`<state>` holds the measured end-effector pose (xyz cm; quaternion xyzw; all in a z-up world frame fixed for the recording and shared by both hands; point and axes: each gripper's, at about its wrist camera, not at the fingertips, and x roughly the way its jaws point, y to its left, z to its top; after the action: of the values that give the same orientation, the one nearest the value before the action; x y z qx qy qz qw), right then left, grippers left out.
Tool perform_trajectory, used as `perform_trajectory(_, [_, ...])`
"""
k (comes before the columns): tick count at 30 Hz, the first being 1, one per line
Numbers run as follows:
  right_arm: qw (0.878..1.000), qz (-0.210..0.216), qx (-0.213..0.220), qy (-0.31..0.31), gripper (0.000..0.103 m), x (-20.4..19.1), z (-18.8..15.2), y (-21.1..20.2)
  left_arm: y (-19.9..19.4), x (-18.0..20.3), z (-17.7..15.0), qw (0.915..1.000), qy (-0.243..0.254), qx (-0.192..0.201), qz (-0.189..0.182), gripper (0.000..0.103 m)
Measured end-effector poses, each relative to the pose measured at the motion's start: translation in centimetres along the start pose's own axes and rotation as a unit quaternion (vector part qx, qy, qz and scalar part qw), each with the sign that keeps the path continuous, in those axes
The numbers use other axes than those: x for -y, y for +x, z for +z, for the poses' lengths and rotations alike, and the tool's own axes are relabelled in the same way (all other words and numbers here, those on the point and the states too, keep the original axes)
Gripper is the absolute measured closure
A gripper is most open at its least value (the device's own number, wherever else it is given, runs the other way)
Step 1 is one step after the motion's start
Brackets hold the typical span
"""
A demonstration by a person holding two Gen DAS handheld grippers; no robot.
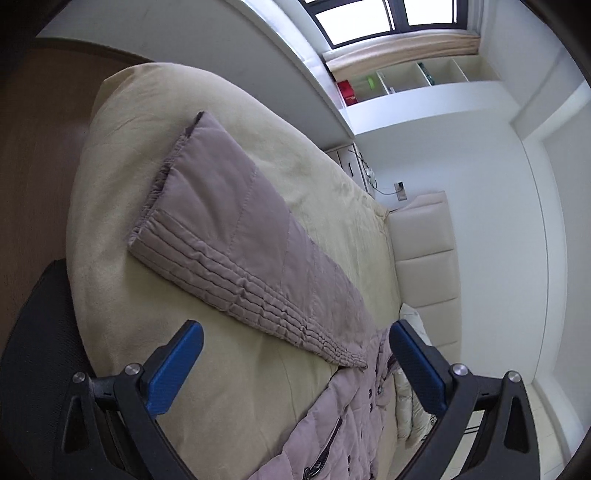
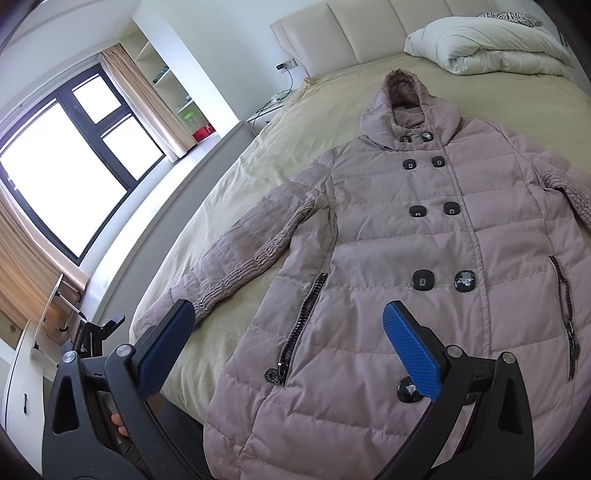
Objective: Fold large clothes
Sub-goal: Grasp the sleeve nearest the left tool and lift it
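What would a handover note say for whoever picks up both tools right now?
Left tool: open, empty, hovering over the coat's sleeve.
Right tool: open, empty, above the coat's lower front.
Coat: flat on the bed, front up, buttoned, hood toward the headboard, both sleeves spread outward.
Done: coat laid out; no fold visible.
Left: probably bring the sleeves in across the body, then fold the length.

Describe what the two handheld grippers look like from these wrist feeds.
Both look alike: the left gripper and right gripper each have black angular plastic arms with triangular cutouts, silver round pivot bolts, and flat blue textured finger pads. No cables or markings show.
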<state>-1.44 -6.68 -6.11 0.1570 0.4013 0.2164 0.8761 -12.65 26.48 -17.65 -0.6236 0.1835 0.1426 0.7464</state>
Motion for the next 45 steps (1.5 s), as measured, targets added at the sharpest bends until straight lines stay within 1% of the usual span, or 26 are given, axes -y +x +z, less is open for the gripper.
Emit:
perform_trajectory(5, [1.0,0.003,0.003,0.0,0.004,-0.1,0.0,-0.3,1.7,-2.6,-0.7,0.9979,-0.065,-0.003,-0.001,0.003])
perform_trajectory(13, [0.999,0.022,0.022,0.031,0.01,1.6,0.9,-0.7,3.3,-3.6,1.8,0.9908,-0.123,0.054,0.016,0.005])
perform_trajectory(14, [0.999,0.023,0.025,0.033,0.011,1.8,1.0,-0.8,3.5,-3.3,2.2,0.9906,-0.121,0.062,0.018,0.01])
perform_trajectory(15, [0.999,0.023,0.027,0.034,0.012,2.1,1.1,-0.8,3.5,-2.6,2.6,0.9913,-0.111,0.066,0.023,0.014])
perform_trajectory(17, [0.999,0.02,0.029,0.033,0.015,2.4,1.2,-1.0,4.2,-1.6,3.3,0.9938,-0.089,0.064,0.021,0.037])
perform_trajectory(20, [0.999,0.017,0.03,0.034,0.021,3.5,1.4,-1.1,5.4,0.8,4.1,0.998,-0.033,0.05,0.022,0.061])
perform_trajectory(22, [0.998,0.016,0.031,0.044,0.022,4.7,1.8,-1.2,6.1,4.0,3.9,0.9972,0.052,0.043,0.031,0.069])
perform_trajectory(23, [0.998,0.016,0.031,0.052,0.023,5.4,2.0,-1.2,6.6,6.0,3.2,0.9927,0.108,0.038,0.037,0.076])
perform_trajectory(24, [0.998,0.017,0.031,0.059,0.023,6.2,2.2,-1.3,6.9,8.1,2.2,0.9833,0.173,0.035,0.046,0.077])
perform_trajectory(25, [0.997,0.019,0.029,0.067,0.024,7.0,2.5,-1.3,7.3,10.2,0.8,0.9679,0.243,0.033,0.054,0.079])
perform_trajectory(26, [0.997,0.019,0.027,0.074,0.026,7.8,2.8,-1.3,7.7,12.2,-1.3,0.945,0.319,0.032,0.063,0.082])
perform_trajectory(28, [0.996,0.016,0.025,0.085,0.026,9.2,3.5,-1.2,8.4,15.2,-6.0,0.8852,0.457,0.034,0.081,0.084])
perform_trajectory(29, [0.996,0.015,0.021,0.088,0.026,9.9,3.9,-1.0,8.8,15.9,-8.3,0.857,0.507,0.032,0.084,0.092])
perform_trajectory(30, [0.996,0.014,0.017,0.092,0.026,10.5,4.4,-0.8,9.2,16.2,-10.2,0.8327,0.546,0.031,0.088,0.093])
perform_trajectory(31, [0.995,0.015,0.016,0.095,0.026,11.1,4.8,-0.7,9.6,16.2,-11.6,0.8154,0.571,0.032,0.091,0.093])
perform_trajectory(32, [0.995,0.013,0.014,0.097,0.026,11.5,5.0,-0.5,10.3,16.4,-11.8,0.8083,0.579,0.035,0.099,0.093])
perform_trajectory(33, [0.995,0.011,0.013,0.099,0.026,11.9,5.3,-0.4,10.6,16.1,-12.0,0.8117,0.572,0.036,0.111,0.093])
perform_trajectory(34, [0.995,0.01,0.012,0.099,0.026,12.2,5.4,-0.4,11.2,16.3,-11.2,0.8224,0.554,0.036,0.125,0.092])
perform_trajectory(36, [0.995,0.01,0.012,0.098,0.026,12.5,5.4,-0.4,11.1,15.2,-9.8,0.8527,0.503,0.036,0.135,0.084])
perform_trajectory(38, [0.994,0.011,0.008,0.104,0.026,12.9,5.2,0.0,11.1,13.3,-8.1,0.8706,0.471,0.032,0.139,0.049])
perform_trajectory(39, [0.994,0.012,0.006,0.111,0.026,13.0,4.9,0.2,11.0,12.5,-7.1,0.8803,0.451,0.037,0.142,0.041])
perform_trajectory(40, [0.993,0.014,0.002,0.118,0.026,13.3,4.8,0.6,10.9,11.7,-5.7,0.8925,0.424,0.045,0.148,0.027])
perform_trajectory(41, [0.992,0.015,-0.002,0.125,0.026,13.4,4.6,0.9,10.8,10.6,-4.6,0.9104,0.384,0.044,0.147,0.022])
perform_trajectory(43, [0.991,0.015,-0.006,0.133,0.026,13.5,4.1,1.5,10.6,7.7,-1.5,0.9552,0.271,0.015,0.118,0.022])
perform_trajectory(44, [0.991,0.014,-0.01,0.133,0.026,13.5,3.9,1.8,10.3,6.5,-0.5,0.9696,0.219,0.006,0.109,0.022])
perform_trajectory(45, [0.991,0.012,-0.012,0.132,0.026,13.2,3.6,2.2,9.8,5.5,-0.1,0.9776,0.183,0.003,0.103,0.022])
